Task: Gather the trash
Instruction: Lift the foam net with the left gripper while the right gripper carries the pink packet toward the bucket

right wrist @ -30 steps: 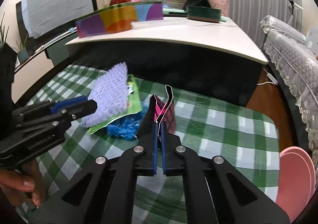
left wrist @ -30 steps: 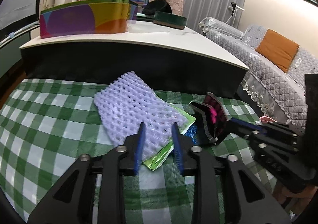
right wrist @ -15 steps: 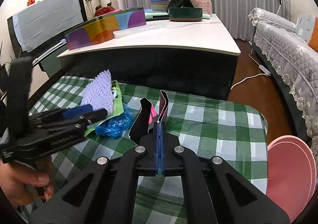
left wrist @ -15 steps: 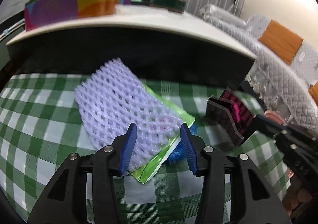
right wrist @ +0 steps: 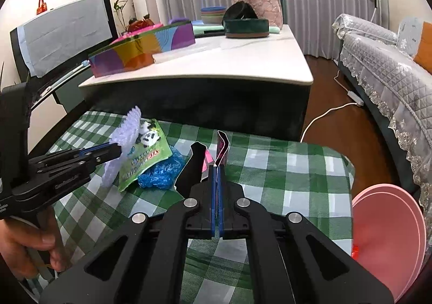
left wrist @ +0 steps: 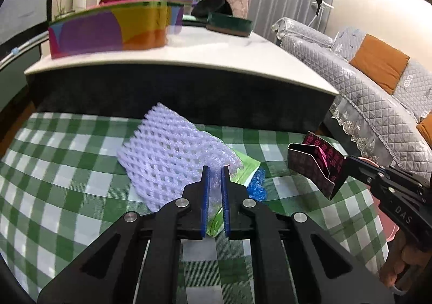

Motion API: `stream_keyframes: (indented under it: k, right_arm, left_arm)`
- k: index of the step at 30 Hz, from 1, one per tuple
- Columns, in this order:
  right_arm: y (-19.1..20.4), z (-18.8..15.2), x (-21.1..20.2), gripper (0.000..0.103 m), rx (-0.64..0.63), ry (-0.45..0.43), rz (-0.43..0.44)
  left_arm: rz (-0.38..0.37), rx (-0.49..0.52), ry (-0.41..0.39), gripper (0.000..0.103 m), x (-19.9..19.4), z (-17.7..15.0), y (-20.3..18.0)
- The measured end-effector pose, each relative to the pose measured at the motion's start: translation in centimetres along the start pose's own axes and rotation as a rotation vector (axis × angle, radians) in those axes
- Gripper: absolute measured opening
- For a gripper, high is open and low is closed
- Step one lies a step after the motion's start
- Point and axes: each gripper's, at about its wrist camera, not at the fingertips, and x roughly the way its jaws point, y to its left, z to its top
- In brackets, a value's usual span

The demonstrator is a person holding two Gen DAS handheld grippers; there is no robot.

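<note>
In the left wrist view, my left jaws [left wrist: 214, 182] have just been closing and are now pinching the near edge of the lilac foam mesh sleeve [left wrist: 167, 158], spongy and honeycombed, together with the glossy green snack wrapper [left wrist: 244, 169] under it. So this trash is gripped and seems ready for lifting off the green-and-white checked desk cloth [left wrist: 54, 182]. At three o'clock, my right jaws [left wrist: 348, 166] are gripping the creased dark maroon card packet [left wrist: 316, 166].

In the right wrist view, my right jaws [right wrist: 216, 171] are clamping that stiff folded packet [right wrist: 222, 147] upright. At nine o'clock, the crinkled blue plastic film [right wrist: 162, 169] is lying loose beside the wrapper [right wrist: 145, 161]. At four o'clock, the smooth round pink bin [right wrist: 386, 239] is waiting.
</note>
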Motion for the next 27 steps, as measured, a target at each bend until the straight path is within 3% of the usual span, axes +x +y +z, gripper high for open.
stream_keyframes:
  k: [27]
  right_arm:
    - [-1.1,-0.5,-10.4,0.001,0.015,-0.138,-0.087]
  left_arm:
    - [-0.049,0.109,-0.125,0.008,-10.6,-1.3,-4.1]
